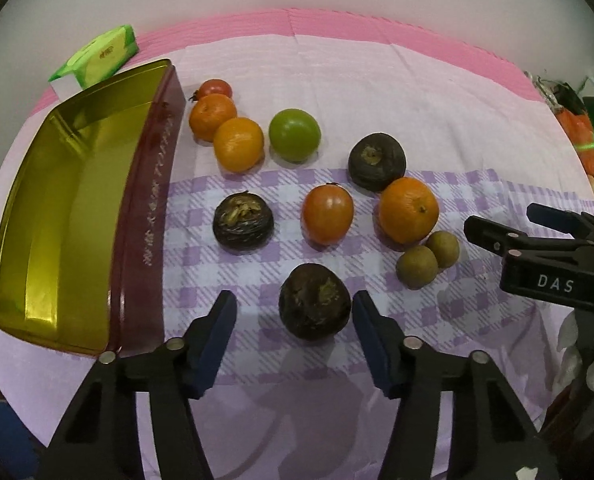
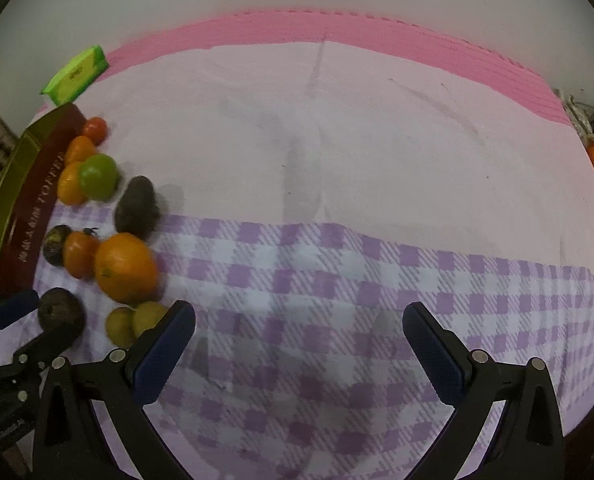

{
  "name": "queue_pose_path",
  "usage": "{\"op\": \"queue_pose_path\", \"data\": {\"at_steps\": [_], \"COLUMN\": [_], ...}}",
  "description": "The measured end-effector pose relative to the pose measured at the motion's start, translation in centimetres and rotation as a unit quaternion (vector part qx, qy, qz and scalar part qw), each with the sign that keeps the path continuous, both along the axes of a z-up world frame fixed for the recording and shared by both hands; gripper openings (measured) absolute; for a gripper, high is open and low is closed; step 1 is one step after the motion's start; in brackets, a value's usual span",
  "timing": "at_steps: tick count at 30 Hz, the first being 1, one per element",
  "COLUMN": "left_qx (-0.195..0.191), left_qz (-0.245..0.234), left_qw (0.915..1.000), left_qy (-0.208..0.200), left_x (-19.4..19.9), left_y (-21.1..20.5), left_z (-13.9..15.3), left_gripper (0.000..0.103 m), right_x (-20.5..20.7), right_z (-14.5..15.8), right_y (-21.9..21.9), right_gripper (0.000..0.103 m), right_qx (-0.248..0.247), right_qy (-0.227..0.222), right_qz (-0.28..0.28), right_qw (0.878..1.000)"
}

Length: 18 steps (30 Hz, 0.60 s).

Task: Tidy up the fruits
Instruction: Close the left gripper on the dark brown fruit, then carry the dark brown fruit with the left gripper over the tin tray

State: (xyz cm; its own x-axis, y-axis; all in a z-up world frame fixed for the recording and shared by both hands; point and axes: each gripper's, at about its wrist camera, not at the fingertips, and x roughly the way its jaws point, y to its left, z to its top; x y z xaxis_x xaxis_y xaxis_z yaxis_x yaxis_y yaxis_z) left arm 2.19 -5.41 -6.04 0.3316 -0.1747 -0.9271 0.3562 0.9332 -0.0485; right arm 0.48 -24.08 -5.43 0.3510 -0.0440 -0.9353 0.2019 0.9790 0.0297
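Note:
In the left wrist view my left gripper (image 1: 293, 306) is open, its fingers on either side of a dark brown fruit (image 1: 315, 300) without clamping it. Two more dark fruits (image 1: 243, 224) (image 1: 377, 162), three oranges (image 1: 409, 210) (image 1: 239, 144) (image 1: 212, 117), an orange-red tomato (image 1: 327, 214), a small red tomato (image 1: 216, 88), a green fruit (image 1: 295, 135) and two small brown-green fruits (image 1: 417, 267) lie on the cloth. An empty gold tin tray (image 1: 57, 216) stands at the left. My right gripper (image 2: 299, 320) is open and empty over bare cloth, right of the fruits.
A green tissue pack (image 1: 101, 56) lies behind the tray. The table is covered by a purple checked cloth (image 2: 337, 280) over pink matting (image 2: 337, 28). Clutter shows at the right table edge (image 1: 577, 128). The right gripper also shows in the left wrist view (image 1: 537, 236).

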Motion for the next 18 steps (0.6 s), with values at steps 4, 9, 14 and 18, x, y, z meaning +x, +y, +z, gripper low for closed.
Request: {"op": "queue_pose_path", "data": {"at_steps": [4, 9, 14, 18], "left_qx": [-0.007, -0.010, -0.013, -0.019], "left_qz": [-0.006, -0.017, -0.020, -0.020], "left_qw": [0.9999, 0.9997, 0.9997, 0.9996], "left_qy": [0.007, 0.014, 0.009, -0.001], "left_x": [0.3, 0.4, 0.3, 0.2], "left_y": [-0.1, -0.4, -0.8, -0.5], "left_z": [-0.4, -1.0, -1.0, -0.1], "left_gripper": [0.044, 0.034, 0.033, 0.033], "right_x": [0.4, 0.7, 0.8, 0.6], "right_z": [-0.6, -1.1, -1.5, -1.6], "right_y": [-0.2, -0.2, 0.2, 0.5], "right_gripper": [0.103, 0.103, 0.103, 0.103], "right_qx": [0.001, 0.000, -0.003, -0.009], "right_qy": [0.006, 0.011, 0.014, 0.014], "right_qz": [-0.002, -0.002, 0.000, 0.002], "right_qw": [1.000, 1.000, 1.000, 1.000]}}
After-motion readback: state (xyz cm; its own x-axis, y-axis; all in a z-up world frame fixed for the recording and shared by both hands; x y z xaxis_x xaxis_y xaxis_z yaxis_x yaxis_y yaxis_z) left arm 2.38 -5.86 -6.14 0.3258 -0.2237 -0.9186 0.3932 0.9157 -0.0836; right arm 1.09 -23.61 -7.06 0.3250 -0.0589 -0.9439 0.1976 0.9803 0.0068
